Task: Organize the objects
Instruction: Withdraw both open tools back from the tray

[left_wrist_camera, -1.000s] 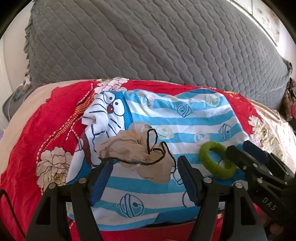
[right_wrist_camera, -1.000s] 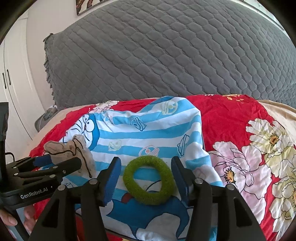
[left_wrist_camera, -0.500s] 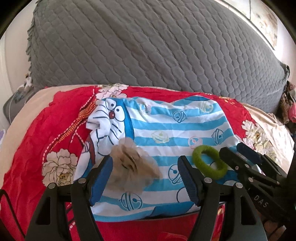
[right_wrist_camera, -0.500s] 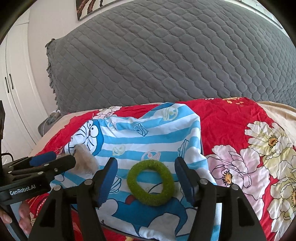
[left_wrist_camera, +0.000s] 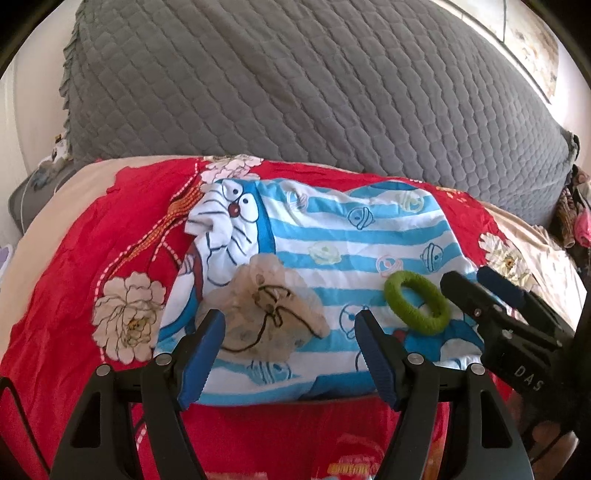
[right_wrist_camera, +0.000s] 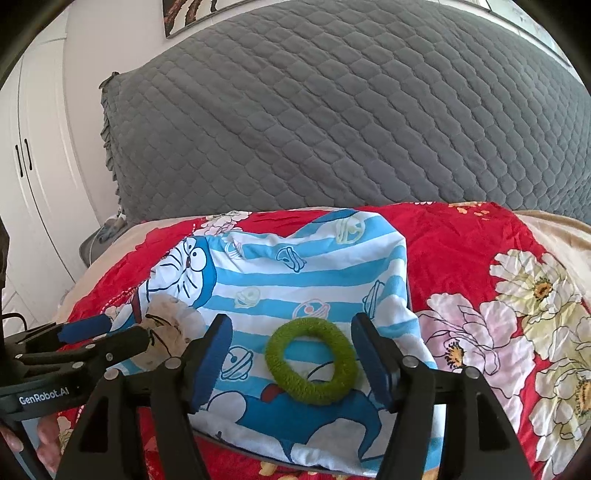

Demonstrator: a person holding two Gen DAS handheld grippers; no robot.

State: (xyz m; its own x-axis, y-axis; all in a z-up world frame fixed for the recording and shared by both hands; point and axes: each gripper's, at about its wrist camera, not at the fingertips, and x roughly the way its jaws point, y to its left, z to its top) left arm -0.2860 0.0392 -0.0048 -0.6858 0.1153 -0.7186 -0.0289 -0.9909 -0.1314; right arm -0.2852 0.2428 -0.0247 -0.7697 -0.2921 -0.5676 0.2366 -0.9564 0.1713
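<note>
Two hand-held grippers gaping | left hand-held gripper (left_wrist_camera: 286, 347) framing beige scrunchie (left_wrist_camera: 264, 314) | right hand-held gripper (right_wrist_camera: 291, 356) straddling green hair tie (right_wrist_camera: 312, 360) | advising: centring, then closing gently.

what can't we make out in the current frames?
- Beige scrunchie: right view, mostly behind the left gripper; the left view shows it whole.
- Striped cloth near edge: both views, covered by gripper fingers.
- What lies under the cloth: hidden in both.
- Wall picture: right view, cut off by the top edge.
- Whether the right gripper touches the green ring: unclear.
</note>
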